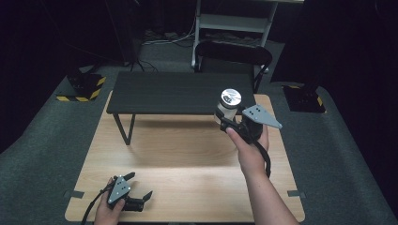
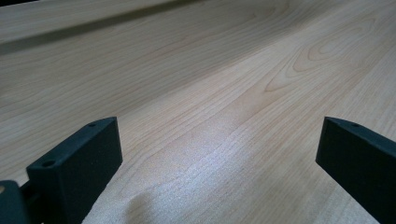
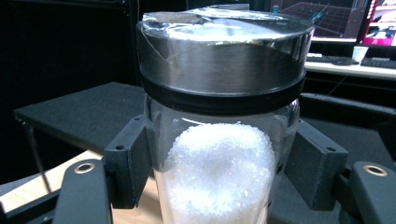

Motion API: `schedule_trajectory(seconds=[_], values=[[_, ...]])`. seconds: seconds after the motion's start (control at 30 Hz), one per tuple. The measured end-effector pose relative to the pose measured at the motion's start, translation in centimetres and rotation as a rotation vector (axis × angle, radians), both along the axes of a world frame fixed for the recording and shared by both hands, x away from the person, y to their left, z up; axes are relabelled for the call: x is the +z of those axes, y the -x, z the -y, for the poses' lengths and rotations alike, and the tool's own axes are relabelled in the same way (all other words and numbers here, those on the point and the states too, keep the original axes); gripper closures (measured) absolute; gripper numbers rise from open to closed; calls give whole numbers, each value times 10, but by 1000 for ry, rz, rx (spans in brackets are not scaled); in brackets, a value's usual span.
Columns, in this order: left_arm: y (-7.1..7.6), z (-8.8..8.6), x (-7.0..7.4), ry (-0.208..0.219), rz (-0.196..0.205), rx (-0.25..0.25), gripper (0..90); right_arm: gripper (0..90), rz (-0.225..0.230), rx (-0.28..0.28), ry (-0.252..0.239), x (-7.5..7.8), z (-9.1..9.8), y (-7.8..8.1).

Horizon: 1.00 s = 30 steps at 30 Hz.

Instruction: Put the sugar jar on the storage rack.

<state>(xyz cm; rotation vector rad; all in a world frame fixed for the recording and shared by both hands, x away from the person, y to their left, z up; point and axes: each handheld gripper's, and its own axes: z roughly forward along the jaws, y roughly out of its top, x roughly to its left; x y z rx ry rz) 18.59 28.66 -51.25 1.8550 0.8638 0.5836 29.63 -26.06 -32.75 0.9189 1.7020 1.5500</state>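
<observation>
jar (image 1: 228, 104) of white crystals clamped upright in my right gripper (image 1: 224, 121), carried at one o'clock beside the dark shelf (image 1: 178, 92). left gripper (image 1: 139, 187) idles agape at seven o'clock; next i'd judge a level set-down.

Dark room, black surrounds. Grey carpet floor (image 1: 42, 140) with cables at back. Light wood worktop (image 1: 178, 187) carrying a low black bench (image 1: 173, 91) on thin metal legs. Black chair (image 1: 233, 52) behind it, pale metal rack (image 1: 234, 23) beyond. Yellow-black striped bases (image 1: 82, 89) either side. Lit monitors (image 3: 345, 18) on a far desk.
</observation>
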Motion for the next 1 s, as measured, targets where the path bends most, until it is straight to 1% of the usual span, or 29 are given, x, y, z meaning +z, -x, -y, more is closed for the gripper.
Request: schedule_trajectory(seconds=[0.17, 0.23, 0.4, 0.57, 0.6, 0.7, 0.83, 0.93, 1.0], values=[[0, 0, 0, 0, 0, -4, 4, 315, 5, -10, 11, 9, -8, -12], [0, -1, 0, 0, 0, -4, 4, 315, 0, -13, 12, 12, -12, -19], [0, -1, 0, -2, 1, -7, 5, 315, 1, -22, 21, 16, -18, -29], [0, -1, 0, 3, -1, -9, 5, 315, -2, -31, 19, 19, -24, -38], [0, -1, 0, 4, -1, -10, 5, 315, -1, -33, 23, 20, -27, -41], [0, -2, 0, 5, -1, -11, 4, 315, -2, -36, 31, 22, -30, -46], [0, -2, 0, 3, 1, -14, 5, 315, -5, -38, 29, 23, -35, -53], [0, -2, 0, 3, 2, -16, 4, 315, -10, -48, 46, 23, -40, -61], [0, -2, 0, 3, 1, -16, 4, 315, -9, -53, 47, 22, -42, -64]])
